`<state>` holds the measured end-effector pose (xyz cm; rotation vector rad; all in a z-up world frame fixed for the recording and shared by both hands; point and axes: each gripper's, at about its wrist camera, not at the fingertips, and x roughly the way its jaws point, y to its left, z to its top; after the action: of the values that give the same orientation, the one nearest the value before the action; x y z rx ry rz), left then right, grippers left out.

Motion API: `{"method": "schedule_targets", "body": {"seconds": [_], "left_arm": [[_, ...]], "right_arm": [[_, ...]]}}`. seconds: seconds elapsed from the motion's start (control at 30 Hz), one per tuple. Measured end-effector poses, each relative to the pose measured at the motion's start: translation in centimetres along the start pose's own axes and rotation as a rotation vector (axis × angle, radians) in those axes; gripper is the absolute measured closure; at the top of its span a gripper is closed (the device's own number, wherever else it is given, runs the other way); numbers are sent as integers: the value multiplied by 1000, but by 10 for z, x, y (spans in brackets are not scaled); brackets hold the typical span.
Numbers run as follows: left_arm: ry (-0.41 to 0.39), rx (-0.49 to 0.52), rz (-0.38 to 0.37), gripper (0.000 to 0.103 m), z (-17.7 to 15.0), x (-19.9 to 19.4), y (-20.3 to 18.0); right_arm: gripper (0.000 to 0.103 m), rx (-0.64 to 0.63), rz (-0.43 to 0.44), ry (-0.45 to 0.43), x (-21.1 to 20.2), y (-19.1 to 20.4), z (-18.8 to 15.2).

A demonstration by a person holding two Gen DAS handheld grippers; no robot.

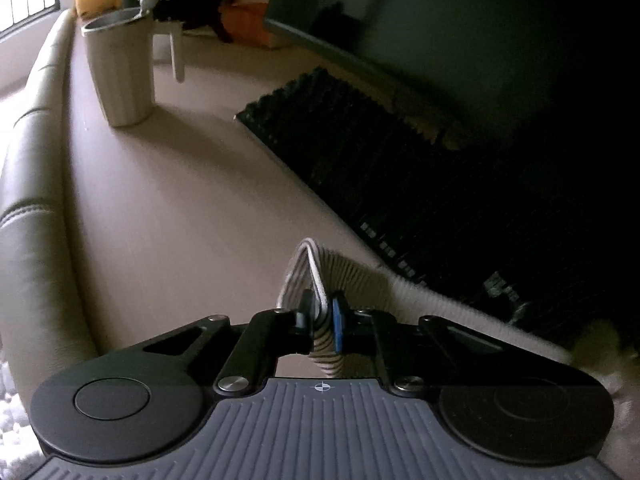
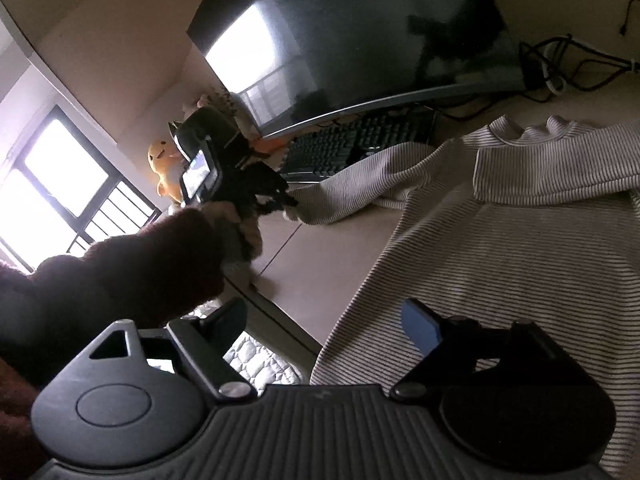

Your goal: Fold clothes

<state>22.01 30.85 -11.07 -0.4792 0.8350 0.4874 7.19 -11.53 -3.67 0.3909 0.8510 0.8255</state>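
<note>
Striped top (image 2: 500, 240), sleeve prob. in left hand-held gripper (image 1: 320, 316); right hand-held gripper (image 2: 324, 320) agape.

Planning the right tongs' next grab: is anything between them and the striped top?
Nothing visible. The right tongs hang open just above the striped top, with only bare desk beside its edge. The left tongs already pinch a sleeve.
</note>
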Motion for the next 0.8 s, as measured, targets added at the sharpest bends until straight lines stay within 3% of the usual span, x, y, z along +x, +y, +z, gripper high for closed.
{"method": "schedule_targets", "body": {"seconds": [0.3, 0.53, 0.67, 0.8], "left_arm": [[-43, 10, -36, 94, 11, -29, -11], [-32, -22, 13, 94, 8, -31, 0], [-56, 43, 9, 95, 15, -47, -17], [-86, 89, -45, 95, 25, -77, -42]], "right_arm": [[13, -21, 80, 28, 9, -6, 4], [9, 16, 123, 71, 24, -15, -1], [8, 45, 125, 93, 30, -22, -2], [7, 38, 119, 104, 32, -24, -2]]}}
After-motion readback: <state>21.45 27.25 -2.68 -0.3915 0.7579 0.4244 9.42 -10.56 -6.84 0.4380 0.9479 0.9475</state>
